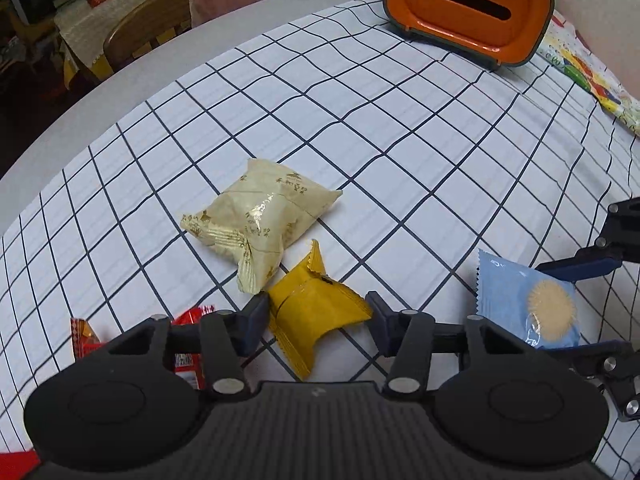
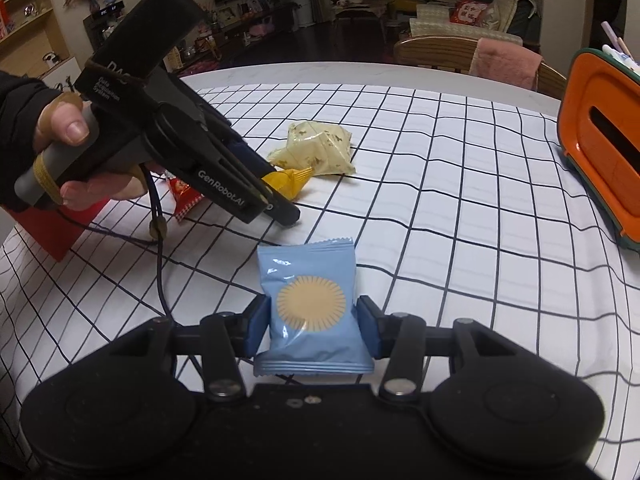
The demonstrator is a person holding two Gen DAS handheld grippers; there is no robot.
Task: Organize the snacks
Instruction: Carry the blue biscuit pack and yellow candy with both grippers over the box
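Blue foil snack packet (image 2: 312, 312) upright, long axis vertical, clamped in right hand-held gripper (image 2: 312, 326); yellow crinkled wrapper (image 1: 316, 312) slanting between left hand-held gripper (image 1: 318, 322) pads, touching both.

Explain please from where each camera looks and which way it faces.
Left wrist: on the left gripper, looking down past its fingers at the yellow packet between them.
Right wrist: on the right gripper, whose fingers clamp the blue packet; a hand shows.
Shared: cream packet, orange box, blue packet.
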